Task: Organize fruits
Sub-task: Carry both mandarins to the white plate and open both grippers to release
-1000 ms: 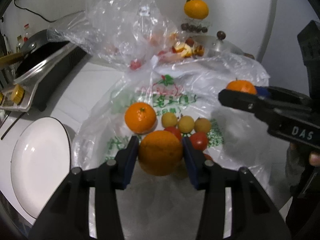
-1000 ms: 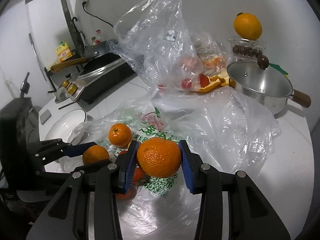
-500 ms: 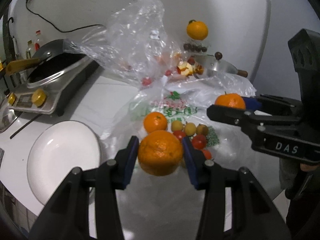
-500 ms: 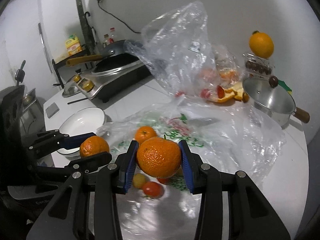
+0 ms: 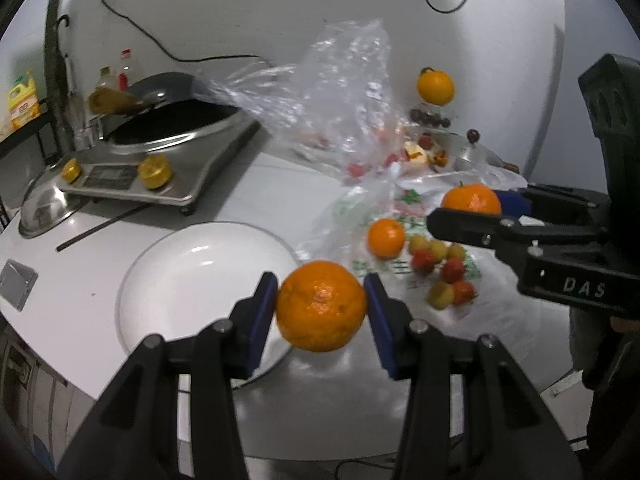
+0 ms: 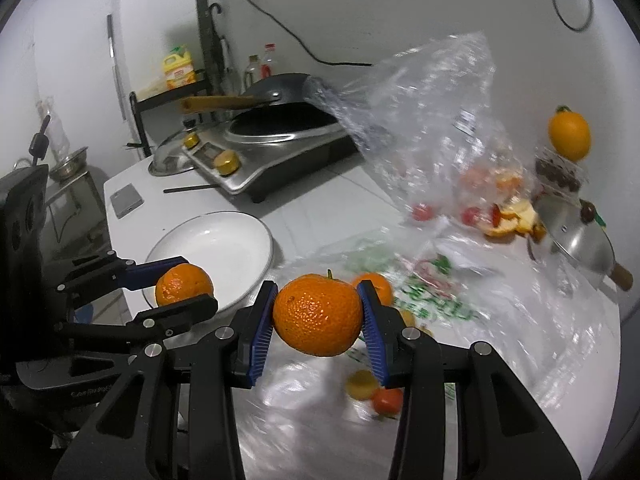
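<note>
1. Two oranges are in transit, one per gripper. In the left wrist view, the left gripper (image 5: 321, 311) has its fingers (image 5: 262, 318) clenched on the left orange (image 5: 321, 311), blue pads pressing both flanks. Just past the left fingertip lies the white plate (image 5: 168, 280), bare; beyond the right fingertip, well apart, a loose orange (image 5: 385, 237) and small red and yellow fruits (image 5: 444, 276) sit on the printed plastic bag (image 5: 400, 208) on the desk (image 5: 100, 280). The right gripper (image 5: 472, 210) crosses in from the right, grasping its own fruit.

2. In the right wrist view, the right gripper (image 6: 318, 314) likewise clamps the right orange (image 6: 318, 314) (stem upward) between its fingers (image 6: 260, 328). To the left of them the plate's rim (image 6: 264, 240) shows, with the left gripper's orange hanging at its near edge.

3. Judged step: carrying both oranges from the bag toward the plate. Next, each needs lowering over the plate's flat middle before the fingers release (round fruit rolls), set apart so one does not knock the other.
</note>
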